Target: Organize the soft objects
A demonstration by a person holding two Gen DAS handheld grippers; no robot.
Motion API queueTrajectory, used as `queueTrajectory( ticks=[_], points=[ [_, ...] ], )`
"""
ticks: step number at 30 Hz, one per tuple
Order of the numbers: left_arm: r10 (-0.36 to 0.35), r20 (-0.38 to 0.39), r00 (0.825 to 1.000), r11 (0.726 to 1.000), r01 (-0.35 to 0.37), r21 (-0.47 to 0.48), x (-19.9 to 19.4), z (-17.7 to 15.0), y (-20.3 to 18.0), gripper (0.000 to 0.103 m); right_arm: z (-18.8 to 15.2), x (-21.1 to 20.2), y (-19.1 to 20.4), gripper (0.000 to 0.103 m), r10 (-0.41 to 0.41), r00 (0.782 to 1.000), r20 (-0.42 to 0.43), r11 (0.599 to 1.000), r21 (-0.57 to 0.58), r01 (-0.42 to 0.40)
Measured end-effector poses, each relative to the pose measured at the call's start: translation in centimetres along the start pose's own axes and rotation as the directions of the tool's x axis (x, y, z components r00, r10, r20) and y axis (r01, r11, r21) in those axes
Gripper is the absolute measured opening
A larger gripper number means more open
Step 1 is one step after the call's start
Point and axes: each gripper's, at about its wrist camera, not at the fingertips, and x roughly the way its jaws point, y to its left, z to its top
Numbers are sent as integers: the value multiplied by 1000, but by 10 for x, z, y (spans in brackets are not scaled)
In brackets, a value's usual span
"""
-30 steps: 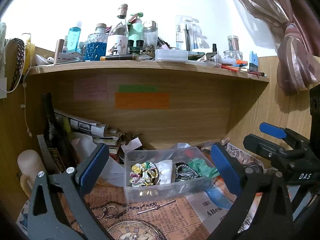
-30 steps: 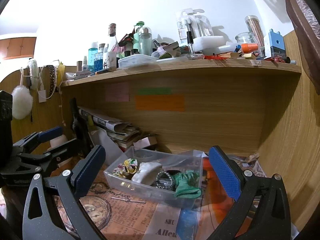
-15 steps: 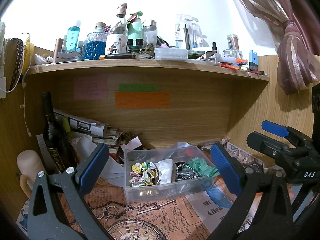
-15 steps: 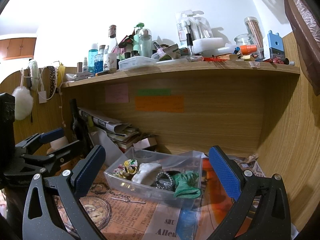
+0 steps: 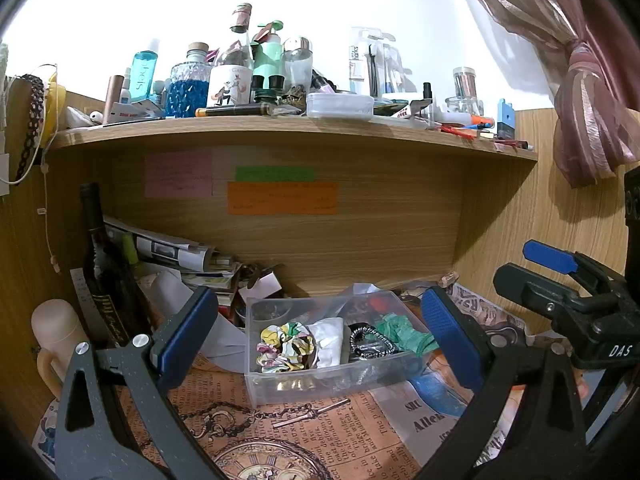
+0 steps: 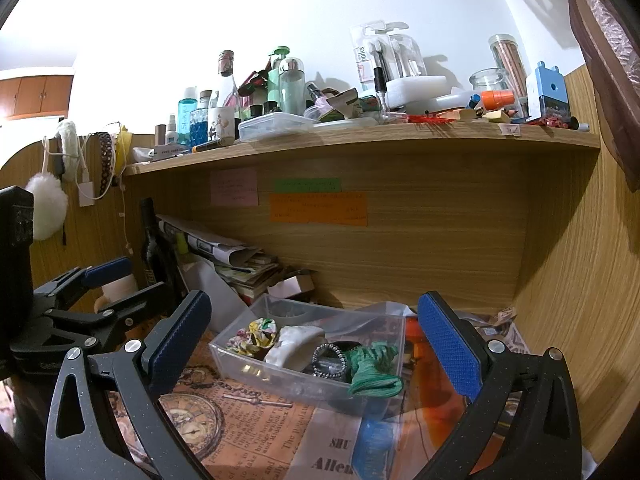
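Note:
A clear plastic box (image 5: 320, 382) (image 6: 276, 376) sits on the desk under the shelf. It holds a floral scrunchie (image 5: 284, 346) (image 6: 254, 334), a white one (image 5: 330, 340) (image 6: 292, 344), a black beaded one (image 5: 370, 342) (image 6: 330, 360) and a green one (image 5: 404, 330) (image 6: 374, 368). My left gripper (image 5: 320, 336) is open and empty, just in front of the box. My right gripper (image 6: 316, 336) is open and empty, also before the box. Each gripper shows in the other's view, the right one (image 5: 560, 280) and the left one (image 6: 84, 292).
A crowded shelf (image 5: 280, 128) of bottles hangs above. A dark wine bottle (image 5: 104, 272), newspapers (image 5: 168, 248) and a cream mug (image 5: 56, 336) stand at the left. A printed paper mat (image 5: 304, 432) covers the desk. A wooden side wall (image 6: 580, 280) is right. A curtain (image 5: 580, 80) hangs upper right.
Both grippers stay open and nearly still. The views have drifted only slightly; the right gripper sits a little higher in the left wrist view.

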Motion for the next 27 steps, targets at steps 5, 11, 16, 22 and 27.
queueTrajectory(
  ticks=[5, 11, 16, 22, 27],
  points=[
    [-4, 0, 1000, 1000, 4, -2, 0, 0, 1, 103, 0, 0, 0, 103, 0, 1000, 0, 1000, 0, 0],
    [-24, -1, 1000, 1000, 24, -8, 2, -1, 2, 103, 0, -1, 0, 103, 2, 1000, -1, 1000, 1, -2],
    [-29, -2, 1000, 1000, 29, -10, 2, -2, 2, 103, -1, -1, 0, 103, 0, 1000, -1, 1000, 0, 0],
    [-46, -18, 999, 999, 46, -28, 4, -2, 6, 103, -2, 0, 0, 103, -1, 1000, -8, 1000, 2, 1],
    [-48, -21, 999, 998, 48, -31, 6, -2, 8, 103, -3, 2, 0, 103, -10, 1000, -14, 1000, 0, 10]
  ],
)
